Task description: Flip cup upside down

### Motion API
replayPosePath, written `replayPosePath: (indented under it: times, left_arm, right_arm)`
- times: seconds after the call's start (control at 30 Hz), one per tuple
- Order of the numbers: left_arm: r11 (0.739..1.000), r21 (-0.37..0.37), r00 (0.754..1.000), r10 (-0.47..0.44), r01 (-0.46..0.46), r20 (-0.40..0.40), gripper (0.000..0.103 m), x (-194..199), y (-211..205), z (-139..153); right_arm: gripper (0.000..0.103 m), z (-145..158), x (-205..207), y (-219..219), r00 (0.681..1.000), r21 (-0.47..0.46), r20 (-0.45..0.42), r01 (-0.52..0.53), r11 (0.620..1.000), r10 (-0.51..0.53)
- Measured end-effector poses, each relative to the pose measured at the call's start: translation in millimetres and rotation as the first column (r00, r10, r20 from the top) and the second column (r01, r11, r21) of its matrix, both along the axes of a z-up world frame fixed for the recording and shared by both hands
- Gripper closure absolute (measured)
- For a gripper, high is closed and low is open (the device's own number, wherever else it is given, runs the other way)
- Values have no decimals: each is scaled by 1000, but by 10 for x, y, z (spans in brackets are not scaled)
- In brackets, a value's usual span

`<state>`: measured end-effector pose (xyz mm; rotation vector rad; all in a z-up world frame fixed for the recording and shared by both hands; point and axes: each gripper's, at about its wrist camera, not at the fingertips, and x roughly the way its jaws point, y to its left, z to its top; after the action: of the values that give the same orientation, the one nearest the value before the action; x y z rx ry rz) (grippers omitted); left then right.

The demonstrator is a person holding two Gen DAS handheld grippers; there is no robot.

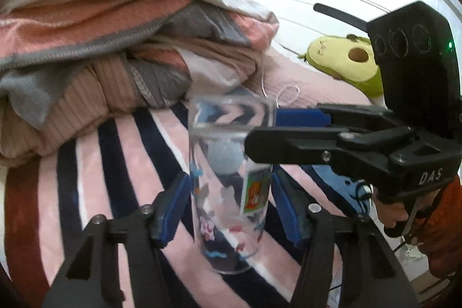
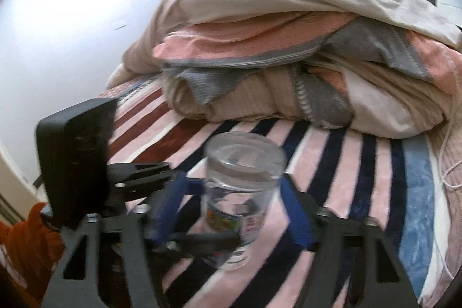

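A clear glass cup (image 1: 229, 184) with printed stickers stands on the striped blanket (image 1: 115, 163), its thick base on top and its mouth down. My left gripper (image 1: 231, 201) is open, its blue pads on either side of the cup's lower body with small gaps. My right gripper (image 1: 260, 132) reaches in from the right around the cup's upper part. In the right wrist view the cup (image 2: 242, 192) sits between the blue pads of the right gripper (image 2: 231, 210), which look open and not touching; the left gripper (image 2: 161, 184) comes in from the left.
A pile of folded pink, grey and beige bedding (image 1: 115, 48) lies behind the cup. A green-yellow plush toy (image 1: 343, 59) lies at the right. A white cord (image 1: 286, 94) loops on the bed. An orange sleeve (image 1: 444, 227) holds the right gripper.
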<state>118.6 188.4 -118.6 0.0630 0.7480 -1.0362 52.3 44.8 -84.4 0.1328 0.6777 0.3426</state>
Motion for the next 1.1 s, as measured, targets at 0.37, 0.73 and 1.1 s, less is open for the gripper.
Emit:
replayPosePath:
  times: [0.37, 0.73, 1.1]
  left_arm:
    - [996, 66, 986, -69, 60, 150, 49, -221, -212, 29]
    - [995, 87, 996, -44, 37, 76, 27, -118, -39, -23]
    - [985, 114, 990, 126, -132, 62, 13, -172, 979, -1]
  right_arm:
    - [72, 174, -258, 309, 990, -134, 57, -124, 983, 132]
    - [28, 3, -267, -169, 1000, -227, -4, -27, 973, 27]
    - [17, -1005, -774, 1163, 741, -944, -248, -330, 17, 625]
